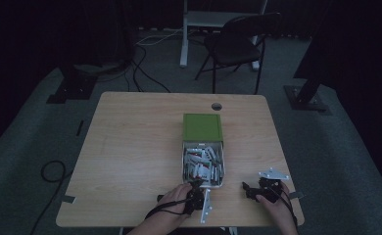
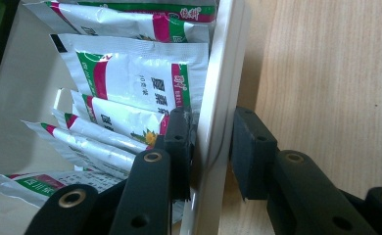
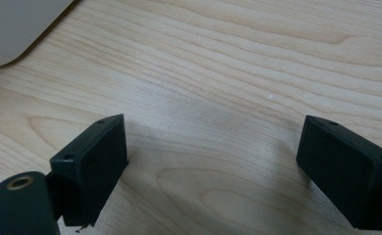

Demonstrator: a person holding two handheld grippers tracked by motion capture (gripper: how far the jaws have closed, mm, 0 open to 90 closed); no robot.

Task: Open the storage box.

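I am straddling the tin's near wall with the left gripper, jaws not quite clamped, sachets inside; the right gripper is gaping, holding nothing.

Unreadable print on sachets

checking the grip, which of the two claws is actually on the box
The left claw: its jaws straddle the white box's wall, one inside by the sachets. The right claw gapes over bare table.
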